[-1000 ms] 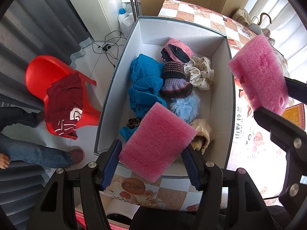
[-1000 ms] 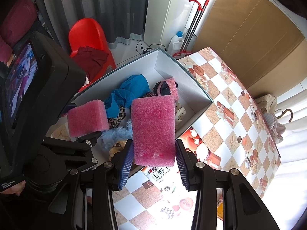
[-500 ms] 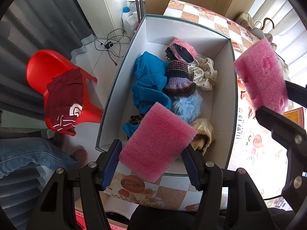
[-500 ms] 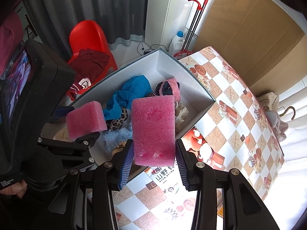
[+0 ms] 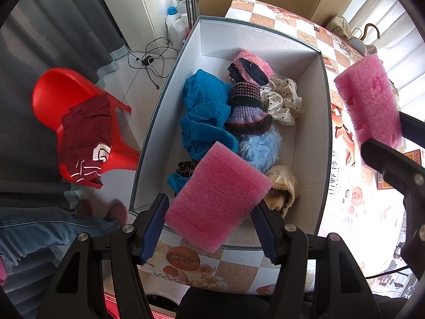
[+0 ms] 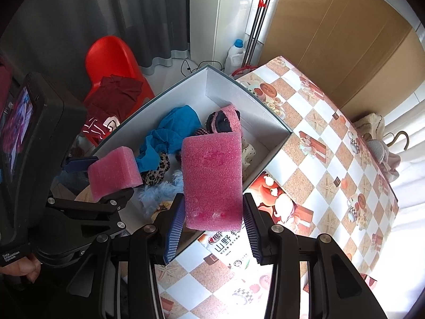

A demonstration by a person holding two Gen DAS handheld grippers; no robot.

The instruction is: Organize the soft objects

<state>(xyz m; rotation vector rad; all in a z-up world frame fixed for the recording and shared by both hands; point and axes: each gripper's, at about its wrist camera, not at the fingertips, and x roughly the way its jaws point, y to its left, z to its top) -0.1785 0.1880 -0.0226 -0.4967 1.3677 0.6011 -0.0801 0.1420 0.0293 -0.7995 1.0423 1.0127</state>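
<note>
Two pink rectangular foam blocks (image 5: 217, 195) (image 5: 369, 101), one white open cardboard box (image 5: 310, 143), one red plastic chair (image 5: 53, 90), two white plastic bottles (image 5: 172, 24).

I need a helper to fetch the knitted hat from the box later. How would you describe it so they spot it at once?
Look in the big white box on the checkered table. Near the middle of the pile lies the knitted hat, between the blue garment and the polka-dot cloth. It alone is ribbed knit, banded dark and lilac.

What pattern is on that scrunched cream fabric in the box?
Black polka dots on the scrunched cream satin fabric, clearest in the left wrist view.
</note>
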